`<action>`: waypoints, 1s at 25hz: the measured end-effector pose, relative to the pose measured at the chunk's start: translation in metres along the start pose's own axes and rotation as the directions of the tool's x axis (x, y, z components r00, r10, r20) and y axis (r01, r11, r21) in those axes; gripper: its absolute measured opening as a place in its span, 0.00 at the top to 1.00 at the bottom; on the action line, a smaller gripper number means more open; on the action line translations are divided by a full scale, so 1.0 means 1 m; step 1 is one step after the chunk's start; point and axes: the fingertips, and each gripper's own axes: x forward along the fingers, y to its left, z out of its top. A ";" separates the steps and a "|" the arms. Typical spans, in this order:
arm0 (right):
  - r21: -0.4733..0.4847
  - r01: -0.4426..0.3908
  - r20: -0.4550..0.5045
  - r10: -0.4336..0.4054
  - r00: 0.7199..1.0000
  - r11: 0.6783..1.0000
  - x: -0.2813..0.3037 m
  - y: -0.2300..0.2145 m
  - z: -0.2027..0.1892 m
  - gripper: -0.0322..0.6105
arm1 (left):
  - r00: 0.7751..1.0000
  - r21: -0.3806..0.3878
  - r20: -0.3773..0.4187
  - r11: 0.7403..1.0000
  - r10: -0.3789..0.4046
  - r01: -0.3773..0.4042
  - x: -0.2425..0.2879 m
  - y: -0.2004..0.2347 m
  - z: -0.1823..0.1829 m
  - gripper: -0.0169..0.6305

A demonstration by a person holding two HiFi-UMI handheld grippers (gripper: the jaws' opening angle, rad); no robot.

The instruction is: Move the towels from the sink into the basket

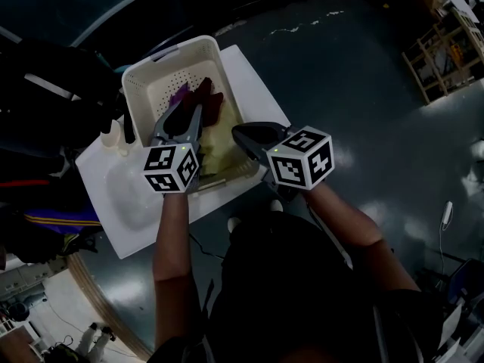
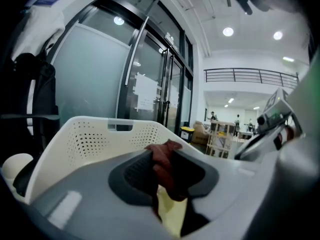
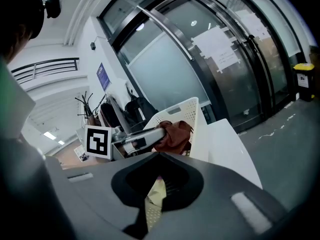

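So the whole setup sits on a white counter point(image 1: 253, 82) with a moulded sink point(image 1: 125, 195) in its left half, standing on a dark, glossy grey floor point(image 1: 363, 97) in a big open hall. Room-wise you get tall glass doors point(image 3: 240, 69) with paper sheets point(image 3: 220, 46) taped on, a blue sign point(image 3: 101, 76) on the wall, a balcony railing point(image 2: 255, 76), wooden shelving point(image 1: 446, 51) and a yellow-lidded bin point(image 3: 303, 68). None of the print is big enough to read, sorry. The white perforated basket point(image 1: 144, 78) sits on the counter just beside the sink, and the towels are in it. A purple towel point(image 1: 180, 95) lies toward the back and a yellow towel point(image 1: 219, 153) at the near side. The left gripper point(image 1: 187, 110) is over the basket, jaws clamped on a rust-red towel point(image 2: 162, 156) that bunches up between the pads. The right gripper point(image 1: 240, 134) is at the basket's near right edge. Its jaws stand slightly apart with the yellow towel showing in the gap, and honestly I can't tell if they're pinching it.
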 end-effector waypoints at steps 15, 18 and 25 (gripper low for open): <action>0.002 -0.008 0.000 0.008 1.000 1.000 -0.002 0.001 -0.003 0.95 | 0.999 -0.007 0.008 0.999 0.034 -0.034 0.001 0.003 0.005 0.61; 0.005 -0.006 0.003 0.006 1.000 1.000 -0.003 0.002 -0.003 0.95 | 1.000 -0.001 0.016 1.000 0.022 -0.022 -0.005 -0.002 0.008 0.65; 0.005 -0.008 0.006 0.008 1.000 1.000 0.001 0.011 -0.006 0.95 | 0.999 0.014 0.026 0.999 0.029 -0.029 -0.022 -0.007 0.007 0.92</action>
